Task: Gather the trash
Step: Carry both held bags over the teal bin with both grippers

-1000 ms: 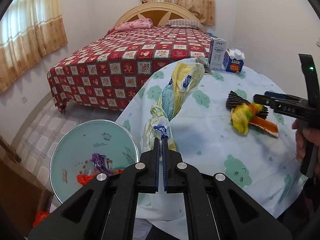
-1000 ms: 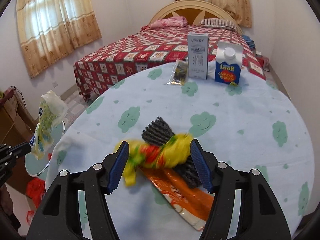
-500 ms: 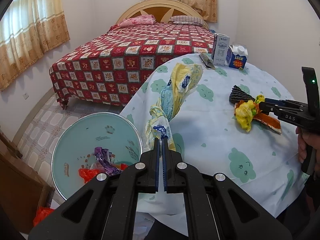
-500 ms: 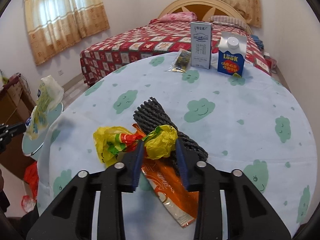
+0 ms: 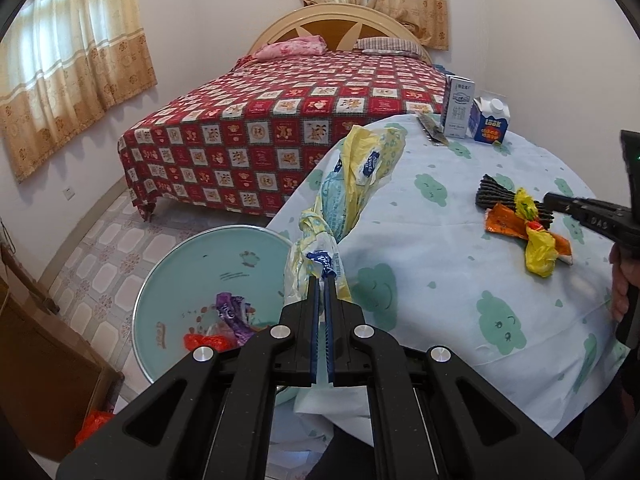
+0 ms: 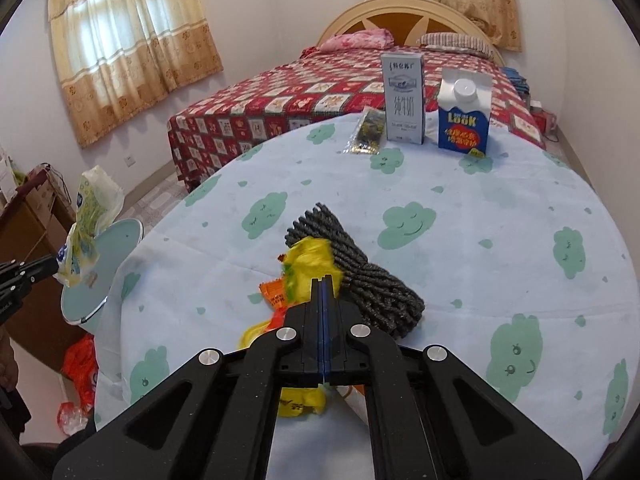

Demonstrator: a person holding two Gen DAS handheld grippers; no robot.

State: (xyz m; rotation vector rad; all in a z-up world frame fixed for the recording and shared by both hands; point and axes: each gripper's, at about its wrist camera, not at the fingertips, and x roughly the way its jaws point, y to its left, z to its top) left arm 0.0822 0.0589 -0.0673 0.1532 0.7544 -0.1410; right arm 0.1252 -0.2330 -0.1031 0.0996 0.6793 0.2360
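Note:
My left gripper [image 5: 323, 280] is shut on a crumpled yellow-and-blue plastic bag [image 5: 348, 196], held upright beside the table edge, above a pale green trash bin [image 5: 208, 264] with wrappers inside. My right gripper [image 6: 325, 280] is shut on a yellow plastic wrapper [image 6: 310, 264], which lies over an orange snack packet [image 6: 274, 294] and a dark ridged wrapper [image 6: 360, 280] on the table. The yellow wrapper [image 5: 538, 246] and right gripper [image 5: 560, 204] also show in the left wrist view. The bag [image 6: 88, 216] and bin [image 6: 116, 236] show at left in the right wrist view.
The round table has a light blue cloud-print cloth [image 6: 480, 216]. At its far side stand a grey milk carton [image 6: 403, 100] and a blue carton [image 6: 464, 116], with a small dark packet [image 6: 366, 132] beside them. A red-quilted bed [image 5: 288, 120] lies beyond. A wooden cabinet [image 5: 36, 360] stands left of the bin.
My right gripper closed on the yellow wrapper, which was between open jaws a second ago. My left gripper kept its hold on the bag and shifted slightly.

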